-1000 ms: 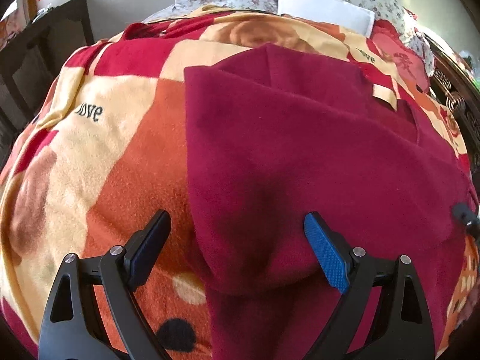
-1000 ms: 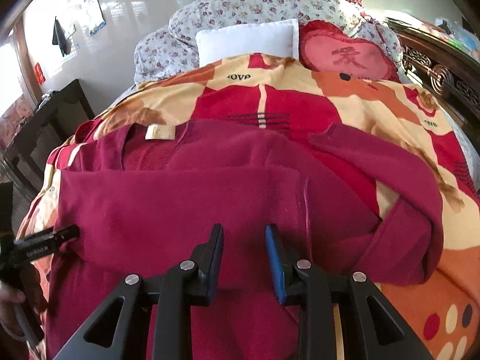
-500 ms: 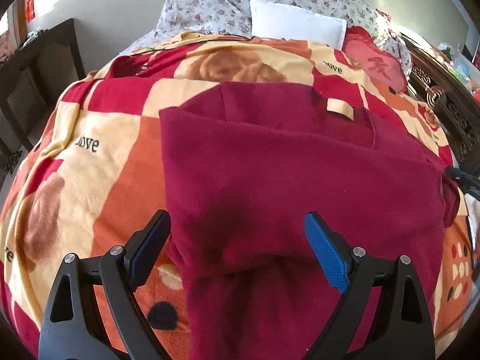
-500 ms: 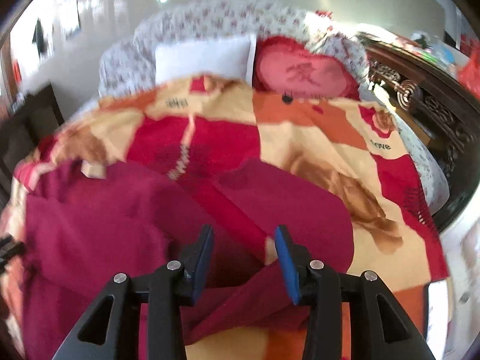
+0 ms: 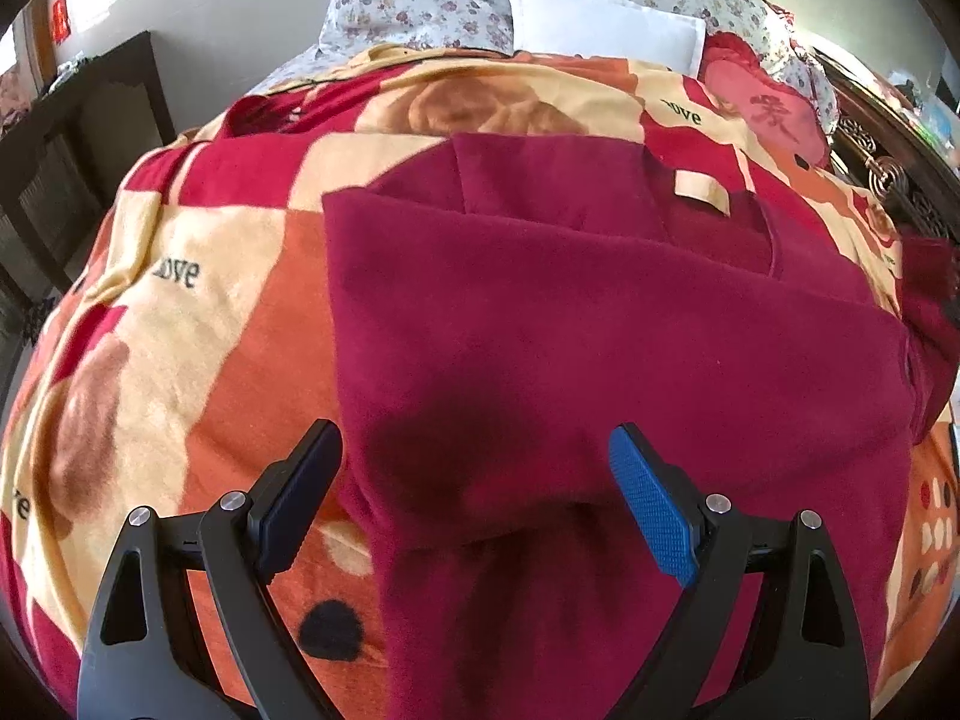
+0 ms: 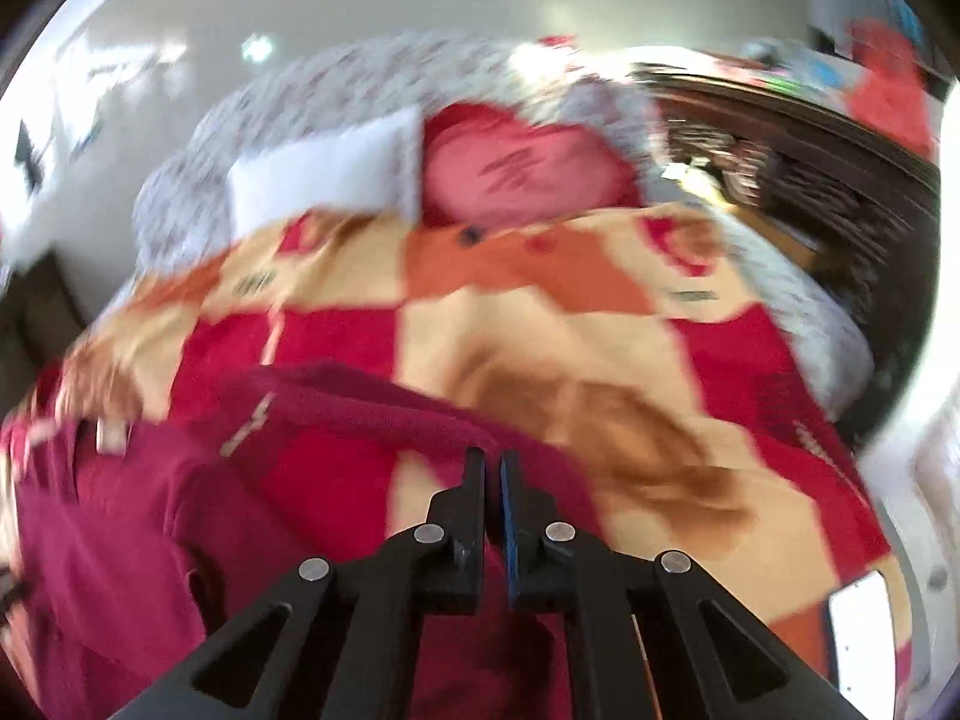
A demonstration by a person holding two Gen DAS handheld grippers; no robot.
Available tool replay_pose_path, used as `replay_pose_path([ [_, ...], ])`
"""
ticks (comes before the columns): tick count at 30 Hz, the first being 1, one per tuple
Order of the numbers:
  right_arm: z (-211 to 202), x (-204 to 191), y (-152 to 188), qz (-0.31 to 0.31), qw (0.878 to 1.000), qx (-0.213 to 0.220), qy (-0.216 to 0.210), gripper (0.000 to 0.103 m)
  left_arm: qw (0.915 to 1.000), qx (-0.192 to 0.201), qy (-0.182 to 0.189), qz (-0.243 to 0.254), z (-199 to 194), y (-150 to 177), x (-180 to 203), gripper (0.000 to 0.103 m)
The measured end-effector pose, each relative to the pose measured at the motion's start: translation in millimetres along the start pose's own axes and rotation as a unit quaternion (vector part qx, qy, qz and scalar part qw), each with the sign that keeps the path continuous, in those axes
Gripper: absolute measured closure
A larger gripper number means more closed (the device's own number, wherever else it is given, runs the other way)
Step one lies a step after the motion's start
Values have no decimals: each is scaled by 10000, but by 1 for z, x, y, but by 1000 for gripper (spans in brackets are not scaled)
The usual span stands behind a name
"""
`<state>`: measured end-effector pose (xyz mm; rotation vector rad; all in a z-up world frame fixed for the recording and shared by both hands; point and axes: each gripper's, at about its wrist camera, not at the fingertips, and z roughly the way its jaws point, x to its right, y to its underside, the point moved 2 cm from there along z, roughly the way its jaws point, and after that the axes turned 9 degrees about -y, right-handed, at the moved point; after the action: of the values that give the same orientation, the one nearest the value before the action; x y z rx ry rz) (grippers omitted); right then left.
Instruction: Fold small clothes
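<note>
A dark red fleece garment [image 5: 600,330] lies on the patterned blanket [image 5: 180,330], collar and cream label [image 5: 701,192] at the far end, its left side folded over. My left gripper [image 5: 474,480] hangs open just above the garment's near left part, gripping nothing. The right wrist view is blurred by motion. There my right gripper [image 6: 492,462] has its jaws shut, with the garment's right sleeve [image 6: 360,402] running up to the fingertips and apparently pinched between them. The garment's body [image 6: 120,540] lies to the left of it.
A white pillow [image 5: 600,24], a red heart cushion [image 5: 768,114] and floral bedding sit at the head of the bed. A carved dark wooden frame [image 6: 810,180] runs along the right side. A dark cabinet [image 5: 60,150] stands left of the bed.
My right gripper moved right from the garment's middle to the right sleeve, widened around it, then shut and is swinging up. The left gripper stayed open and nearly still.
</note>
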<state>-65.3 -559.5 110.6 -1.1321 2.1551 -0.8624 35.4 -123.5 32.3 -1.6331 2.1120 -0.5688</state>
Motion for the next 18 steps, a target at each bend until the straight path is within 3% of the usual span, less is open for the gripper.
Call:
replay_pose_path([
  [4,-14,53,2,524,9946,-12,894,99,9999,-58,-1,116,3,6,8,12],
  [7,-14,81,4,783,9891,-427,1174,93,9997,0,-25,223,0,8,14,12],
  [9,-23,83,4,780,9894,-322,1184,82,9997,18,-20,244,-1,9,15,12],
  [11,-31,80,2,796,9896,-194,1184,58,9997,6,-12,228,-1,8,16,12],
  [12,-34,76,0,836,9898,-105,1149,53,9998,3,-5,219,-1,8,17,12],
  [14,-35,69,-5,929,9911,23,952,49,9998,4,8,216,-1,7,18,12],
  [18,1,46,-9,876,9948,-420,308,49,9996,14,24,267,-3,7,21,12],
])
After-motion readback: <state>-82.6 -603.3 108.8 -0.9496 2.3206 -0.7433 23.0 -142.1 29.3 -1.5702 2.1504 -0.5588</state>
